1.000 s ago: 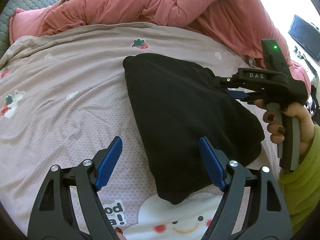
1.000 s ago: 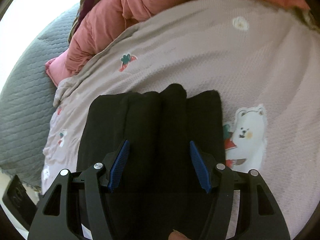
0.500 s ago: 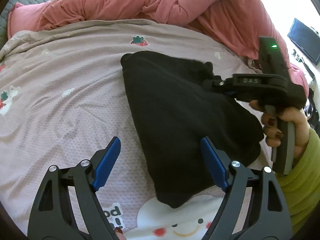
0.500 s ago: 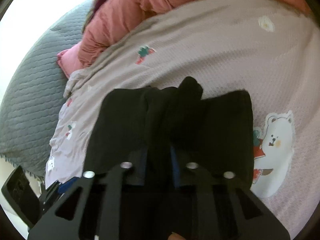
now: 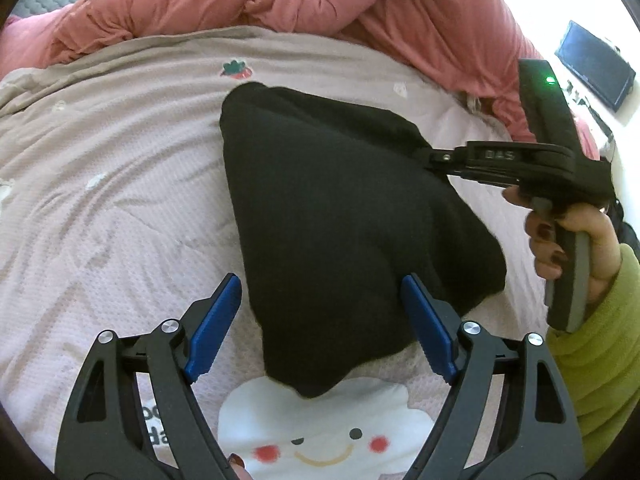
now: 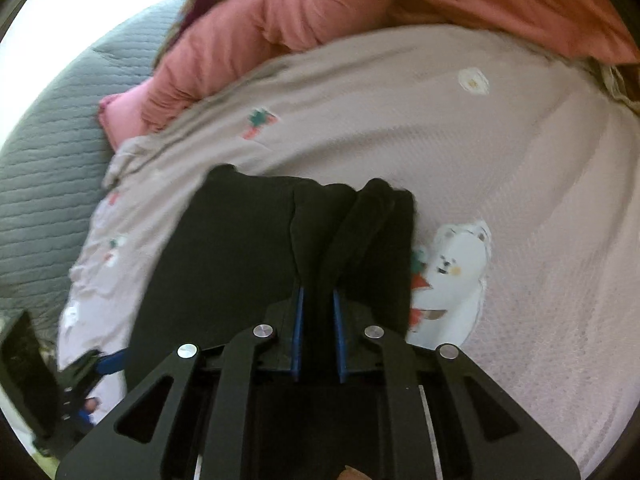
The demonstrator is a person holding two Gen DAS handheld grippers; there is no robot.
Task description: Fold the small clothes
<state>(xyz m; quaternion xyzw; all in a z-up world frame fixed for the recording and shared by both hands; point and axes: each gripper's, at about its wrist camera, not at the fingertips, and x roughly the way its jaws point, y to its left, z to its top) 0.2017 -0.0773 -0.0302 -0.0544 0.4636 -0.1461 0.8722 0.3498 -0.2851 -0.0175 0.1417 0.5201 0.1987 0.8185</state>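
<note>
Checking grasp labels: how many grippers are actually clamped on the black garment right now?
1. The right gripper is shut on a bunched edge of the black garment. The left gripper is open, straddling the garment's near end without pinching it.

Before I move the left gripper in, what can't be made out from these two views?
- Garment type: the black garment shows no seams or sleeves in either view.
- How much cloth the right gripper pinches: hidden between its jaws, right wrist view.
- Garment's near edge: covered by the gripper body, right wrist view.
- Left gripper: open, above the bedsheet; contact unclear.
</note>
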